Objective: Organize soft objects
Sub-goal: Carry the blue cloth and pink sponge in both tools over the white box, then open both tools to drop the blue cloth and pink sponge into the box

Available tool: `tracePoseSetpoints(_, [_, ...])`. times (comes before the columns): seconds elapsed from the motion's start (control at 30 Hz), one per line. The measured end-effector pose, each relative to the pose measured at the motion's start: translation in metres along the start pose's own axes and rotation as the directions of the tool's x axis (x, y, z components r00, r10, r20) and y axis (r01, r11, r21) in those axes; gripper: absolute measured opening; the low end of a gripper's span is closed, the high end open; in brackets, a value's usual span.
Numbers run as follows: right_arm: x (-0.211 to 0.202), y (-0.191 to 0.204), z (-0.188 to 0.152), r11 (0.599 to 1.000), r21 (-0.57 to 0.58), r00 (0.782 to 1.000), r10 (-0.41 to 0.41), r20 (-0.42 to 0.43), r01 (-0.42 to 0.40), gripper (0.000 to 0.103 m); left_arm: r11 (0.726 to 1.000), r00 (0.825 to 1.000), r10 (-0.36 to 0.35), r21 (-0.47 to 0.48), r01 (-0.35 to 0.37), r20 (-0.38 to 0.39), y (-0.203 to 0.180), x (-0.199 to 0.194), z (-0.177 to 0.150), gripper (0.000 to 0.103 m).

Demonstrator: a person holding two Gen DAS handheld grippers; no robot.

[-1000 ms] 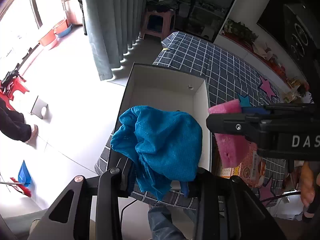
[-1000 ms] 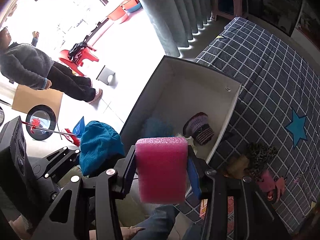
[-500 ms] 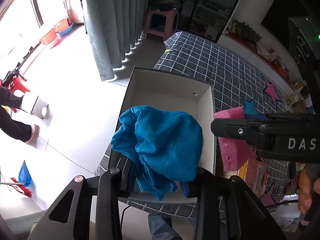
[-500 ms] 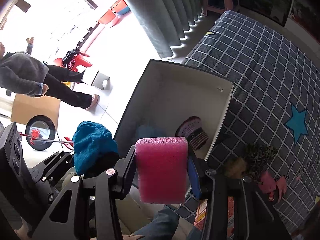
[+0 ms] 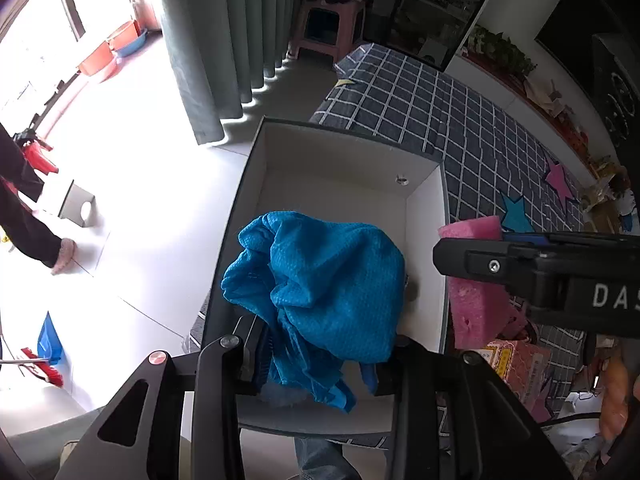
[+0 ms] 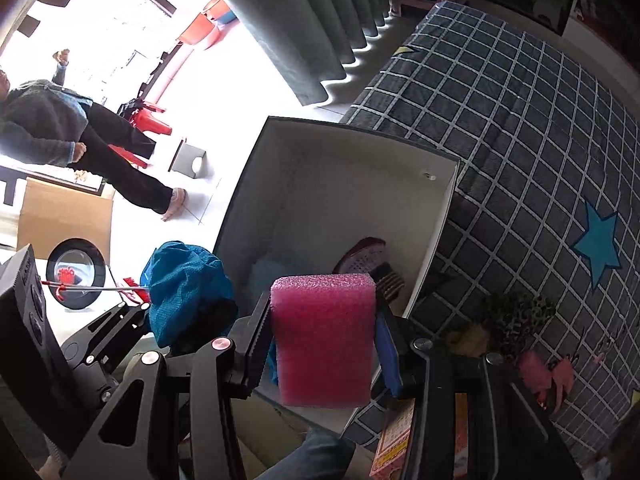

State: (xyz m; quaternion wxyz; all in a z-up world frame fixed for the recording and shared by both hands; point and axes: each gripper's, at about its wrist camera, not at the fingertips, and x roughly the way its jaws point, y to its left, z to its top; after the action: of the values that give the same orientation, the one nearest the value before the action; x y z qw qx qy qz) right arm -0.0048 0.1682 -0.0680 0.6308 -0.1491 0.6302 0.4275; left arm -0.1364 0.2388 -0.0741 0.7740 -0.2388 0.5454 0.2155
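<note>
L gripper clamps cloth, R clamps sponge; both now closer over box, drop next

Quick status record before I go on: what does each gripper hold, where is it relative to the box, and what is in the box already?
left gripper: shut on blue cloth, held over the box
right gripper: shut on pink foam block, at the box's near right edge
box: open, white inside, on the checked blanket
box contents: knitted item, pale blue item
outside the box: leopard-print item on the blanket
</note>
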Motion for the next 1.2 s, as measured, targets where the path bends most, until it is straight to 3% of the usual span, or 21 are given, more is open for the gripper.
tracePoseSetpoints(0.1, [0.004, -0.005, 0.003, 1.000, 0.014, 1.000, 0.003, -0.005, -0.003, 0.048, 1.000, 1.000, -0.021, -0.017, 0.021, -0.013, -0.001, 0.006, 0.004, 0.038])
tracePoseSetpoints(1.2, [0.016, -0.014, 0.019, 0.998, 0.064, 1.000, -0.018, -0.009, 0.019, 0.048, 0.999, 0.998, 0.015, -0.032, -0.017, -0.057, -0.001, 0.032, 0.021, 0.038])
